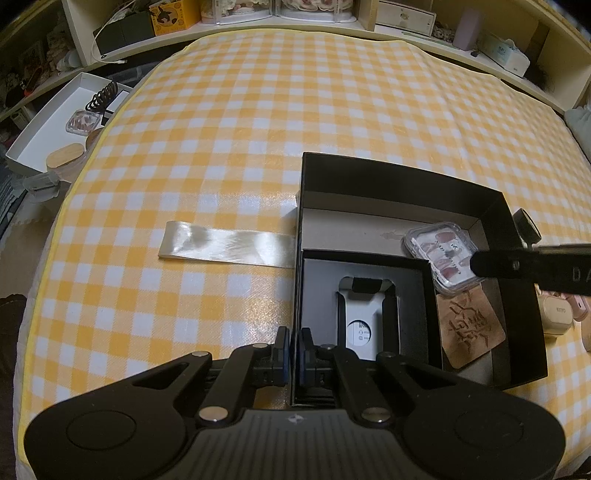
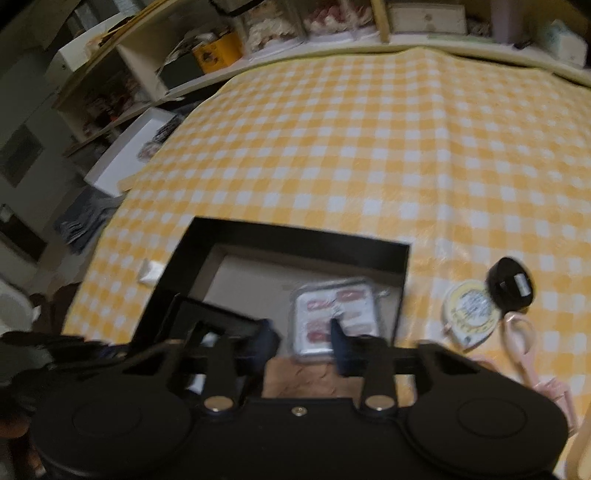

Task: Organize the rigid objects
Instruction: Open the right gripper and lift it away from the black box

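Left wrist: ribbon (image 1: 227,246) lies flat, axis L-R.

A lived-in home room, likely a bedroom or hobby corner. A yellow-and-white checked cloth (image 1: 295,122) covers the worktop. Around twelve o'clock run cream shelves (image 1: 258,27) crammed with boxes, among them a yellow carton (image 1: 171,16) and clear cases of trinkets (image 1: 295,7). At ten o'clock a white tray (image 1: 48,122) holds a hair clip and small personal items.

Left gripper (image 1: 294,345) closed; right gripper (image 2: 303,341) spread apart.
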`<state>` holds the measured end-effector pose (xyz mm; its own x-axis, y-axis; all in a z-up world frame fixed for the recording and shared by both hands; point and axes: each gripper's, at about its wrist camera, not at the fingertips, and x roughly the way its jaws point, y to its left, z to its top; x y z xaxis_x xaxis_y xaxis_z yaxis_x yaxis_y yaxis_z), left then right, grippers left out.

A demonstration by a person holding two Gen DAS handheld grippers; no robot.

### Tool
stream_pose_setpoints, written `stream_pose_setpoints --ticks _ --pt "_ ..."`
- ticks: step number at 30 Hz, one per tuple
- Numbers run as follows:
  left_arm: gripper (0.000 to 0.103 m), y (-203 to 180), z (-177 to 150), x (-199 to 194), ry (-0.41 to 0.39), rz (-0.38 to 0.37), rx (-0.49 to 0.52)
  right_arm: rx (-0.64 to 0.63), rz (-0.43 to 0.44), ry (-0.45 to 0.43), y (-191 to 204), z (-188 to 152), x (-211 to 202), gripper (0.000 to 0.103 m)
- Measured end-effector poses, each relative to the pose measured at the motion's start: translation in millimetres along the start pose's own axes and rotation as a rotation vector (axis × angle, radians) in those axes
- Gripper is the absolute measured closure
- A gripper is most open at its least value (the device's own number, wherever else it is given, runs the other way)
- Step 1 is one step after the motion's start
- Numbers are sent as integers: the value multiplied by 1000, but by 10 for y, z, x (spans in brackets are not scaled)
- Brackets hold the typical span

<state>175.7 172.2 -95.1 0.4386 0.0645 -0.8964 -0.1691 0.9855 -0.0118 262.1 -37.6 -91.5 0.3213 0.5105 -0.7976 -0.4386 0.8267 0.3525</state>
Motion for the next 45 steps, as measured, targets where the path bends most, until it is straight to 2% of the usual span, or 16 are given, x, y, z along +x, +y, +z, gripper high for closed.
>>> stream_pose_setpoints --ticks 3,9,11,14,18,26,29,34,37,38,40,45 --pt "98 -7 1 1 0 0 -1 -35 6 36 66 -35 57 95" --pt "98 -7 1 1 0 0 0 -84 -40 124 101 -134 289 96" --pt "98 -3 -4 -3 0 -2 0 -107 -71 123 115 -152 338 102" --pt "98 0 -11 6 2 -2 -1 -123 -92 130 160 -181 329 101" --pt "98 -15 -34 25 4 -1 2 -54 -53 190 165 -236 318 99" --pt "98 -20 -40 28 3 0 3 -21 -18 245 232 -379 303 98" --pt "98 -18 -38 29 4 -1 1 -49 -28 208 280 -375 200 88" --pt "98 -17 -38 28 4 0 2 -40 -18 92 260 -240 -119 76" --pt "98 -16 -37 28 4 0 3 -35 -10 30 219 -195 -301 61" --pt "98 -16 -38 28 4 0 3 -31 -7 10 201 -187 -358 52" --pt "98 -15 -37 28 4 0 3 -25 5 -25 166 -153 -475 47" --pt "98 -15 -38 27 5 1 4 -9 16 -119 104 -85 -700 17"
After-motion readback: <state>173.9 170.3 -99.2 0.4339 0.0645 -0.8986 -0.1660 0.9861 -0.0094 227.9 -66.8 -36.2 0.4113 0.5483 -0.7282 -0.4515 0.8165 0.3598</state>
